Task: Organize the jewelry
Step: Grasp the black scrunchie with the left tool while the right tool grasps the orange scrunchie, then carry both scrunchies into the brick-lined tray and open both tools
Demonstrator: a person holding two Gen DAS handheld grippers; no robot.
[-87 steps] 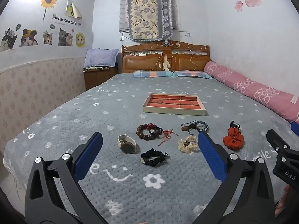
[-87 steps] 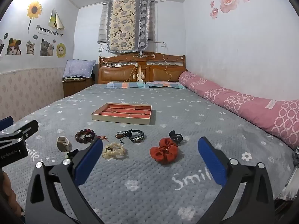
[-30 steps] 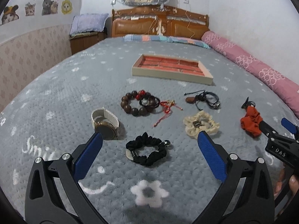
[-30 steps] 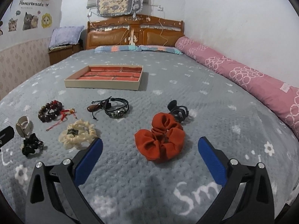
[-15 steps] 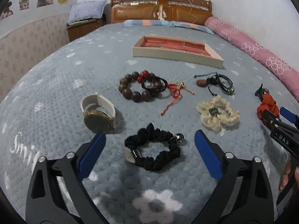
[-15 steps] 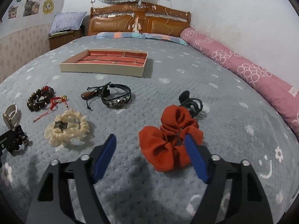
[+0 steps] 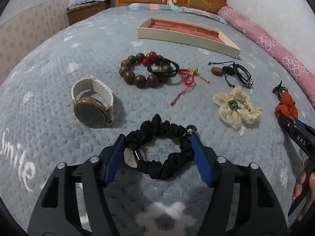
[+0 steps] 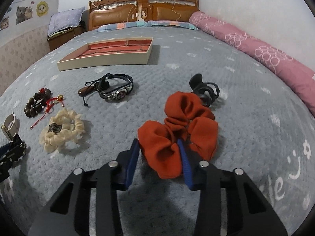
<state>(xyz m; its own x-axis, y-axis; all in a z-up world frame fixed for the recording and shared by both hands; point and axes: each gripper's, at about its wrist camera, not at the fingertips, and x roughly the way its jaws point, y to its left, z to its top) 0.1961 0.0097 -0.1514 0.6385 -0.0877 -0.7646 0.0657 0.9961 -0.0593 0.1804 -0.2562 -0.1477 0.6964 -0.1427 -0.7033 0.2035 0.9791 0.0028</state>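
Jewelry lies on a grey bedspread. My left gripper (image 7: 157, 143) has its blue pads against both sides of a black scrunchie (image 7: 169, 153) that lies on the bed. My right gripper (image 8: 158, 147) has its pads around the near lobe of an orange scrunchie (image 8: 177, 125). A beige tray with red lining (image 7: 187, 37) lies beyond; it also shows in the right wrist view (image 8: 102, 61). A white-strap watch (image 7: 92, 102), a wooden bead bracelet (image 7: 137, 72), a red cord (image 7: 187, 78), a dark leather bracelet (image 7: 236, 74) and a cream scrunchie (image 7: 236, 106) lie between.
A black hair clip (image 8: 204, 90) lies just behind the orange scrunchie. A pink bolster (image 8: 256, 49) runs along the right wall. A wooden headboard (image 8: 141, 9) and a nightstand (image 8: 63, 33) stand at the far end.
Both grippers have moved down and forward to the bed and narrowed: the left around the black scrunchie, the right around the orange scrunchie.
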